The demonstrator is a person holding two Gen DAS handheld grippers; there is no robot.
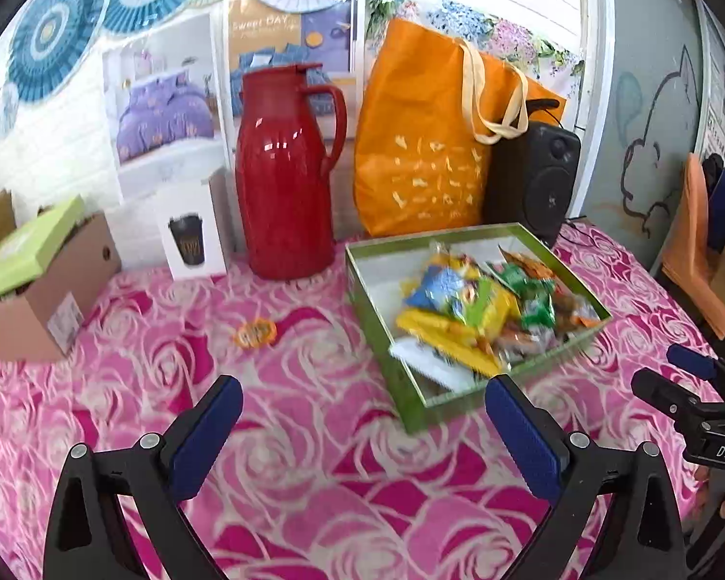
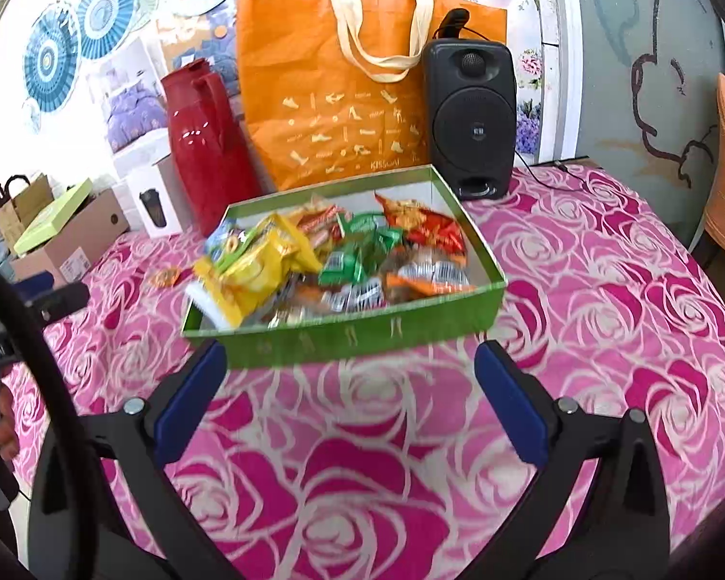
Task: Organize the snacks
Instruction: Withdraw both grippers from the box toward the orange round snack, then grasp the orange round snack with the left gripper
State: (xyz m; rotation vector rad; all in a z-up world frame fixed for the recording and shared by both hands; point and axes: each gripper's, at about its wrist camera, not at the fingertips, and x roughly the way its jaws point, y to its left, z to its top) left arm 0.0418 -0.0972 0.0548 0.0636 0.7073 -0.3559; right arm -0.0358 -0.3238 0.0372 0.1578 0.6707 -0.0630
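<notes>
Both the left gripper (image 1: 362, 440) and right gripper (image 2: 350, 398) hovered with jaws released and empty. One stray orange snack (image 1: 254, 333) lay on the counter (image 1: 314, 459), beside the green box (image 2: 353, 333). Its flat, slippery wrapper risked slipping during pickup, and heaped packets (image 2: 314, 261) risked spilling.

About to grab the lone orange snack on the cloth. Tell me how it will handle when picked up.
The orange snack looks small and flat, so it is probably light. It seems to be a wrapped packet, likely crinkly and a bit slippery between pads. Lying flat on the soft tablecloth, it may slide or press in rather than roll; the view is too blurred to tell more.
</notes>
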